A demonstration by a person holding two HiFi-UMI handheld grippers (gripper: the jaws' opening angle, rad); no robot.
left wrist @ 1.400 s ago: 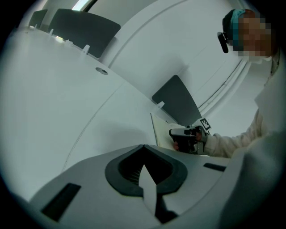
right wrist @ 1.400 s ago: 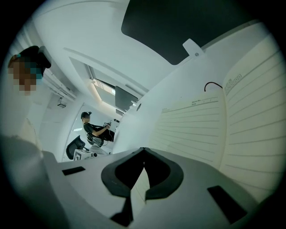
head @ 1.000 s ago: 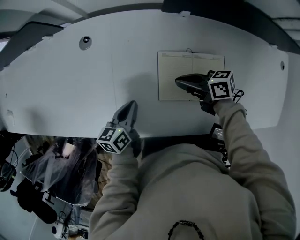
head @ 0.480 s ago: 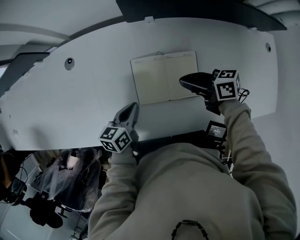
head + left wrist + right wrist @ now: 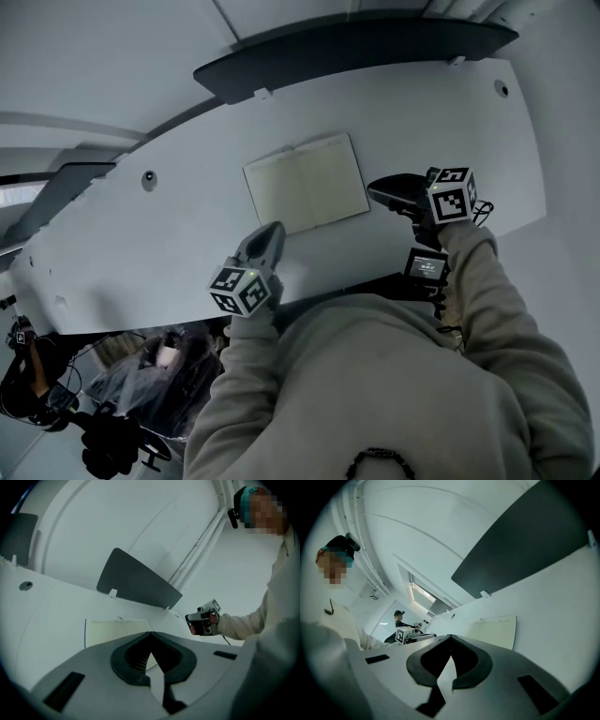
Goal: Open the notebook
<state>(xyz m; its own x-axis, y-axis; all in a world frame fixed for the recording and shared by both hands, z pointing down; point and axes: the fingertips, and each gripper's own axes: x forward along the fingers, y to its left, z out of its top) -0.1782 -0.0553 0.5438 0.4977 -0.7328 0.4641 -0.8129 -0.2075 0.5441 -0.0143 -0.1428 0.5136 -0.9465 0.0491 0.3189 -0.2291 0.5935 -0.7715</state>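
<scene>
The notebook point(image 5: 307, 184) lies open and flat on the white table point(image 5: 141, 244), showing two pale lined pages. It shows too in the left gripper view as the notebook point(image 5: 112, 630) and in the right gripper view as the notebook point(image 5: 497, 632). My right gripper point(image 5: 375, 190) hangs just to the right of its right page, shut with nothing held, tips together point(image 5: 450, 637). My left gripper point(image 5: 272, 230) sits nearer the table's front edge, below the notebook's left page, also shut and empty point(image 5: 151, 634). Neither touches the notebook.
A dark panel point(image 5: 356, 47) stands along the table's far edge. A round grommet point(image 5: 148, 177) is set in the tabletop at the left, another point(image 5: 502, 90) at the far right. A small device with a screen point(image 5: 427, 264) sits below my right hand. Another person point(image 5: 397, 616) stands far off.
My right gripper has come off the notebook's right page and risen to its right. The left gripper has lifted too. The notebook stays open and flat.
</scene>
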